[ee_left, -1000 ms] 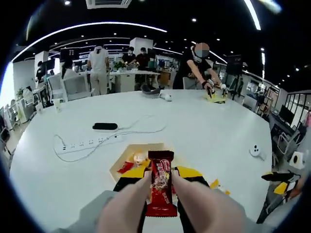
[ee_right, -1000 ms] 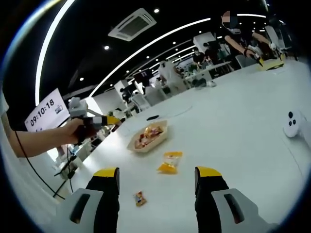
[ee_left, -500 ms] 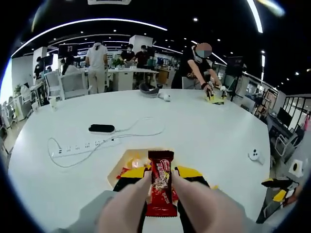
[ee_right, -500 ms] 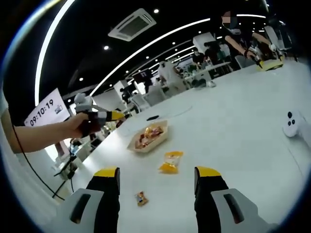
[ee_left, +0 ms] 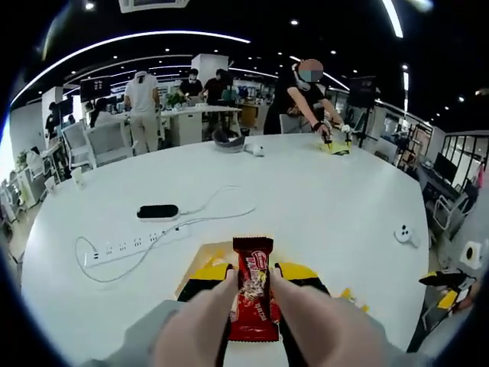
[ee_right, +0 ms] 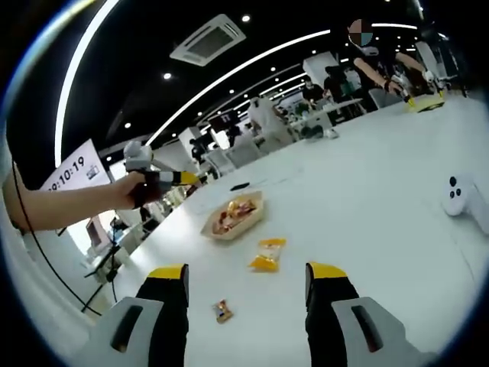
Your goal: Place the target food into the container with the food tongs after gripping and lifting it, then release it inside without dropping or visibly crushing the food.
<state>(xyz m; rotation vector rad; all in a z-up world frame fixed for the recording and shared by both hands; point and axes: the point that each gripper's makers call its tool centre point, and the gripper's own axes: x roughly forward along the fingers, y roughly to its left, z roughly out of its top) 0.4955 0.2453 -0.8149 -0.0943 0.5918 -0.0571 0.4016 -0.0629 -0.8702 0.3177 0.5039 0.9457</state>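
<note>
The left gripper [ee_left: 252, 294] clamps a red foil-wrapped chocolate bar [ee_left: 254, 298] upright between its pale tongs, directly above the shallow beige tray [ee_right: 233, 216]. Light, stiff and slippery, it suits a gentle mid-wrapper hold. The right gripper [ee_right: 246, 284] is spread, empty.

Power strip [ee_left: 126, 248], white controller [ee_right: 457, 196].

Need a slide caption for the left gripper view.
Left claw holding a red foil-wrapped snack bar above the shallow beige tray on the white table.
</note>
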